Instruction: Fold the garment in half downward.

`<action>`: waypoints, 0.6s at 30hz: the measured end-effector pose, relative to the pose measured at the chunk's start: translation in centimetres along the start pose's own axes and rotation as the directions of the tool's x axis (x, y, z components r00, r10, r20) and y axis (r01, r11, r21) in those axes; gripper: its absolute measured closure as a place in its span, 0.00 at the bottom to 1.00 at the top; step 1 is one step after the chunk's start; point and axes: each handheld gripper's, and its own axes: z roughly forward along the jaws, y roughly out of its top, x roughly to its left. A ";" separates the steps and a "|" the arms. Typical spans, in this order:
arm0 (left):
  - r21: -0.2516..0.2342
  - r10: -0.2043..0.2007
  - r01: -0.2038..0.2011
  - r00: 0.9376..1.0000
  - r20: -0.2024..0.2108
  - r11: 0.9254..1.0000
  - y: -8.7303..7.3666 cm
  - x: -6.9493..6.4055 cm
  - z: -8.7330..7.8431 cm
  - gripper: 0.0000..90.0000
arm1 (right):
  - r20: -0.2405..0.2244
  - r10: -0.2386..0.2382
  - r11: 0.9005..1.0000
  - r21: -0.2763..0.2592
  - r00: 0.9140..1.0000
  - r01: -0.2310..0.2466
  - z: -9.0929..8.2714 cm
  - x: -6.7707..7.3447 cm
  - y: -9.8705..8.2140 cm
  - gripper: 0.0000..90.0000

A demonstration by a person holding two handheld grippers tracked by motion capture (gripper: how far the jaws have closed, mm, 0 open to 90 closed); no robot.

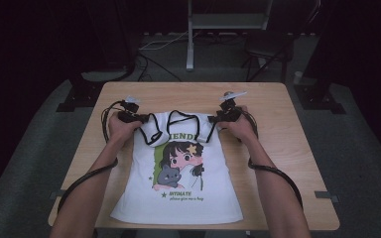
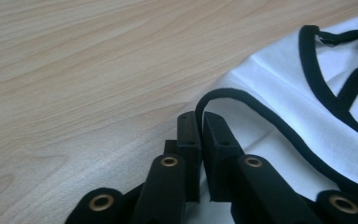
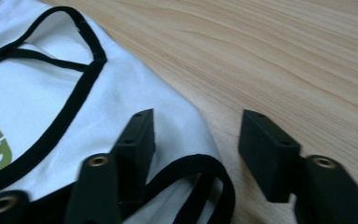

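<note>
My left hand-held gripper [image 2: 201, 122] is clamped on the black-trimmed sleeve hem [image 2: 223, 92] of the white cartoon-print T-shirt [image 1: 178, 168]. My right hand-held gripper [image 3: 196, 135] gapes, straddling the other sleeve [image 3: 186, 163]. T-shirt lies flat mid wooden surface [image 1: 287, 148], collar at 12 o'clock.

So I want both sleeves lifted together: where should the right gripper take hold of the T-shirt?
Grip the black-trimmed sleeve hem, coming in low from the table's outer side. The right gripper has open jaws straddling that raised edge, and the fabric lies flat behind it. The left gripper already pinches its own sleeve trim the same way.
</note>
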 end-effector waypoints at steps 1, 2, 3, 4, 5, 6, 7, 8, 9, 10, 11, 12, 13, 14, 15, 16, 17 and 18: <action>0.002 -0.004 0.004 1.000 0.005 1.000 0.0 0.0 0.0 0.97 | 0.001 -0.010 1.000 0.002 1.000 0.010 0.0 0.1 0.0 0.64; 0.003 -0.003 0.003 1.000 0.010 1.000 0.0 -0.1 0.0 0.98 | -0.001 -0.018 1.000 0.002 1.000 0.018 0.0 0.3 0.0 0.70; 0.006 0.007 -0.007 1.000 0.020 1.000 0.1 -0.2 0.0 0.98 | -0.010 -0.025 1.000 0.004 1.000 0.025 0.0 0.5 -0.1 0.76; 0.008 0.006 -0.006 1.000 0.024 1.000 0.1 -0.4 0.0 0.98 | -0.015 -0.035 0.999 0.005 0.999 0.035 0.0 0.7 -0.1 0.81; 0.011 0.010 -0.011 1.000 0.024 1.000 0.1 -0.5 0.0 0.99 | -0.022 -0.046 0.999 0.007 0.999 0.046 0.0 0.9 -0.1 0.86; 0.011 0.010 -0.010 1.000 0.025 1.000 0.1 -0.5 -0.1 0.99 | -0.030 -0.047 0.999 0.009 0.998 0.047 0.0 1.0 -0.1 0.89; -0.002 -0.004 0.004 1.000 0.028 1.000 0.1 -0.5 -0.2 0.99 | -0.035 -0.043 0.999 0.003 0.998 0.043 0.0 1.0 -0.2 0.90; -0.019 -0.019 0.019 0.999 0.032 1.000 0.1 -0.4 -0.5 0.99 | -0.040 -0.032 0.999 -0.005 0.999 0.032 -0.1 0.9 -0.2 0.90; -0.038 -0.037 0.039 0.998 0.042 0.999 0.2 -0.2 -0.8 0.99 | -0.050 -0.020 1.000 -0.018 0.999 0.019 -0.3 0.9 -0.3 0.90; -0.052 -0.048 0.051 0.998 0.047 0.997 0.2 -0.1 -1.2 0.99 | -0.061 -0.011 0.999 -0.031 0.998 0.009 -0.5 0.8 -0.3 0.91; -0.062 -0.048 0.051 0.998 0.049 0.997 0.3 0.0 -1.5 0.99 | -0.072 -0.002 0.999 -0.049 0.997 -0.002 -0.8 0.8 -0.3 0.91; -0.065 -0.046 0.050 0.997 0.056 0.997 0.4 0.0 -1.8 0.99 | -0.086 0.006 0.998 -0.066 0.996 -0.011 -1.1 0.8 -0.2 0.91; -0.077 -0.046 0.051 0.997 0.062 0.996 0.5 -0.1 -2.1 0.99 | -0.101 0.016 0.996 -0.084 0.995 -0.024 -1.5 0.8 -0.1 0.91; -0.087 -0.043 0.048 0.997 0.064 0.995 0.6 -0.2 -2.4 0.99 | -0.115 0.020 0.994 -0.103 0.993 -0.032 -1.9 0.8 0.0 0.91; -0.097 -0.041 0.048 0.997 0.071 0.994 0.6 -0.3 -2.7 0.99 | -0.125 0.023 0.993 -0.114 0.992 -0.038 -2.3 0.9 0.2 0.91; -0.104 -0.040 0.048 0.996 0.077 0.993 0.7 -0.4 -3.0 0.99 | -0.135 0.018 0.991 -0.126 0.991 -0.035 -2.7 1.0 0.3 0.91; -0.112 -0.040 0.049 0.996 0.084 0.992 0.7 -0.4 -3.2 0.99 | -0.143 0.010 0.990 -0.134 0.990 -0.030 -3.0 1.1 0.4 0.91; -0.128 -0.046 0.057 0.995 0.087 0.990 0.7 -0.6 -3.5 0.99 | -0.150 0.003 0.989 -0.144 0.989 -0.025 -3.4 1.3 0.6 0.91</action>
